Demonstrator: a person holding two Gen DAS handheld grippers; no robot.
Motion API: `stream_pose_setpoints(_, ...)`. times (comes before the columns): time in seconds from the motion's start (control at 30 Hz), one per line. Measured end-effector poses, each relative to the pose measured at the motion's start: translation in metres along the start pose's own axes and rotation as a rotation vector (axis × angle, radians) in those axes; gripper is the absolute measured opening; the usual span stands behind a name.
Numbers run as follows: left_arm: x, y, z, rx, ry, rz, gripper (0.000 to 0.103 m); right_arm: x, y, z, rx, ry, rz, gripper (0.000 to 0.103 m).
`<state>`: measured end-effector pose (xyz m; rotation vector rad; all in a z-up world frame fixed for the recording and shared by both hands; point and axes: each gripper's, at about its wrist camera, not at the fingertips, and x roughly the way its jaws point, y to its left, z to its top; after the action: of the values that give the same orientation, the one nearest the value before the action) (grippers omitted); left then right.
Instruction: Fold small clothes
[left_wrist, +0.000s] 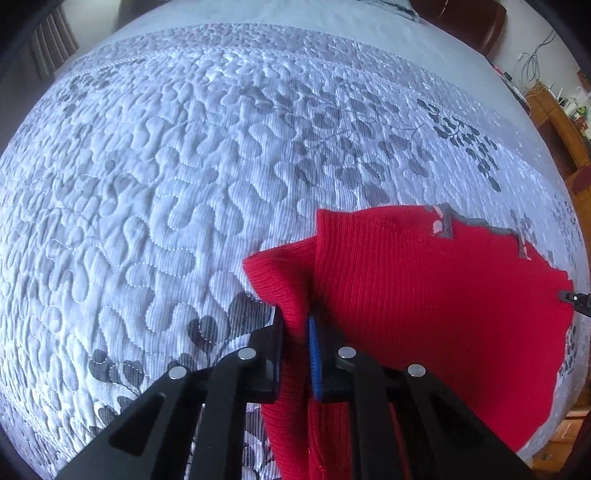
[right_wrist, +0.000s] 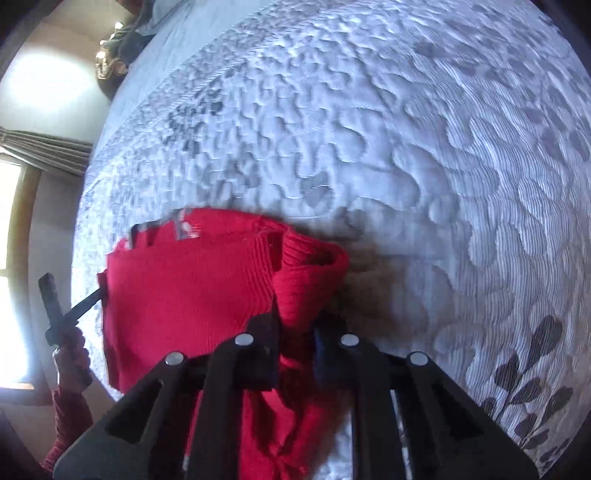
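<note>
The red knit garment (left_wrist: 424, 295) lies on the quilted bedspread (left_wrist: 147, 184) and spans the gap between the two tools, its long axis running from one to the other. Each tool holds one end, so neither hand is nearer — both are already at the cloth.

Left hand-held gripper (left_wrist: 295, 332): clenched on a bunched fold at the garment's left edge. The red knit passes up between the two pads, and the rest of the cloth spreads away to the right and forward. In the right wrist view this tool appears at the garment's far left edge, with the person's hand (right_wrist: 72, 354) on its handle.

Right hand-held gripper (right_wrist: 295, 325): clenched on a thick roll of the same knit at the opposite edge. From here the cloth extends to the left.

A grey-and-pink trim (left_wrist: 443, 221) marks the far edge, away from both tools. Judged from this layout, the coming move depends on carrying both gripped edges together — toward or over that far edge — without letting the span between them sag.
</note>
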<state>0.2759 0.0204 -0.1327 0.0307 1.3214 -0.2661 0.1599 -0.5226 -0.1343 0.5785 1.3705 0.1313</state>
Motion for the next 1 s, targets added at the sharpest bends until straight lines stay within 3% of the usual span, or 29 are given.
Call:
stream_pose_setpoints(0.13, 0.002, 0.004, 0.003, -0.031, 0.015, -0.015, 0.012, 0.008, -0.002, 0.004, 0.015, -0.005, 0.027, 0.015)
stream_pose_setpoints(0.23, -0.011, 0.003, 0.000, -0.019, 0.022, 0.012, 0.020, -0.004, 0.001, -0.002, 0.004, -0.013, 0.018, 0.031)
stream_pose_setpoints(0.3, -0.025, 0.003, -0.005, -0.021, 0.020, 0.037, 0.025, -0.019, 0.004, -0.011, -0.008, -0.030, -0.012, 0.051)
stream_pose_setpoints(0.4, -0.044, -0.005, -0.018, 0.006, 0.008, 0.063, 0.037, -0.037, 0.006, -0.031, -0.019, -0.032, -0.022, 0.061)
stream_pose_setpoints(0.53, -0.067, -0.029, -0.036, 0.056, -0.015, 0.005, 0.038, -0.040, 0.005, -0.056, -0.002, 0.010, 0.020, 0.063)
stream_pose_setpoints(0.67, -0.059, -0.058, -0.042, 0.097, 0.014, -0.033, 0.038, -0.030, 0.006, -0.073, 0.014, 0.031, 0.038, 0.069)
stream_pose_setpoints(0.83, -0.029, -0.074, -0.046, 0.129, 0.064, 0.033, 0.038, -0.020, 0.005, -0.084, 0.045, 0.032, 0.064, 0.070)
stream_pose_setpoints(1.0, -0.017, -0.074, -0.045, 0.134, 0.071, 0.034, 0.040, -0.014, 0.009, -0.089, 0.034, 0.050, 0.078, 0.064)
